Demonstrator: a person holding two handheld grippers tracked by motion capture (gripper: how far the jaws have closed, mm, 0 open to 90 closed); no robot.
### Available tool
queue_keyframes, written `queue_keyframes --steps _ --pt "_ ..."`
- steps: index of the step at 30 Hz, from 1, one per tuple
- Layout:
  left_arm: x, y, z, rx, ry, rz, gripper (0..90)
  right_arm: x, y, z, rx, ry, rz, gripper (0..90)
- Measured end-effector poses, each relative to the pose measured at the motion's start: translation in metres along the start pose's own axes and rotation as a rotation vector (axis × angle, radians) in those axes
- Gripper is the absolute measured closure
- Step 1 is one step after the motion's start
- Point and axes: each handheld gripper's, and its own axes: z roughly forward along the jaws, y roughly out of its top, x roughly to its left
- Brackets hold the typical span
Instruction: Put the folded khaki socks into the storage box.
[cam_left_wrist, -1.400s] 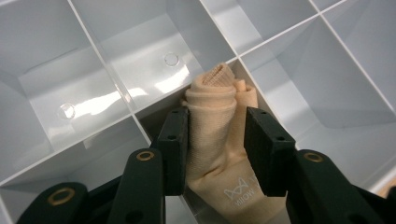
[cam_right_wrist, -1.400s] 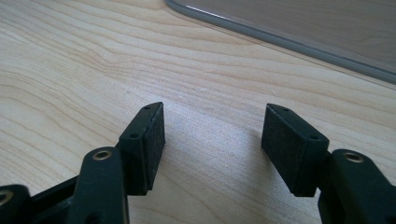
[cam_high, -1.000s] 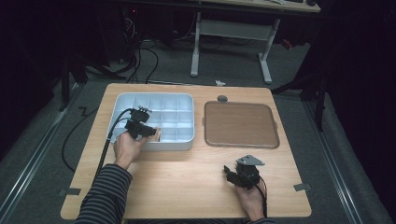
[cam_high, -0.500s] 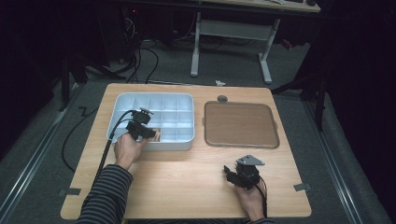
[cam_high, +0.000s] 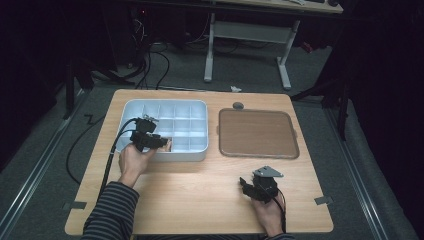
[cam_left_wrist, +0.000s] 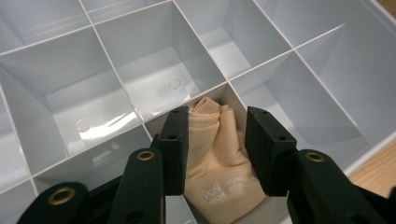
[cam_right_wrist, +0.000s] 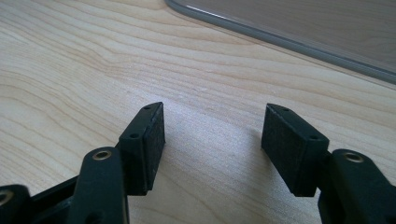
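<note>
A folded beige cloth (cam_left_wrist: 215, 154) with a small white print lies in a front-row compartment of the light grey divided tray (cam_left_wrist: 154, 60). My left gripper (cam_left_wrist: 218, 128) points down into that compartment. Its jaws have just been opening and now straddle the cloth, the right pad clear of it. From above, the left gripper (cam_high: 161, 142) is at the front edge of the tray (cam_high: 165, 103), with the cloth (cam_high: 169, 146) at its tips. My right gripper (cam_high: 246, 185) rests low over the bare wood near the front right. The right gripper (cam_right_wrist: 212, 135) stands open with nothing between its pads.
A brown flat tray (cam_high: 257, 132) with a grey rim lies right of the divided tray, and its corner (cam_right_wrist: 299, 18) is just beyond my right jaws. The other compartments hold nothing. Bare wooden tabletop (cam_high: 200, 190) spans the front. Cables trail off the left edge.
Hardly anything differs from above: the left hand stays at the tray's front row with the cloth at its jaws, and the right hand rests where it was.
</note>
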Motion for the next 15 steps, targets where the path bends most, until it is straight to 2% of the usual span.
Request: queue_keyframes --steps 10,15 --pt "0.001 -0.010 -0.013 -0.040 -0.019 -0.011 59.4 0.000 0.000 0.000 0.000 0.000 0.000 39.8" --pt "0.000 -0.012 -0.024 -0.076 -0.029 -0.019 58.8 0.000 0.000 0.000 0.000 0.000 0.000 39.8"
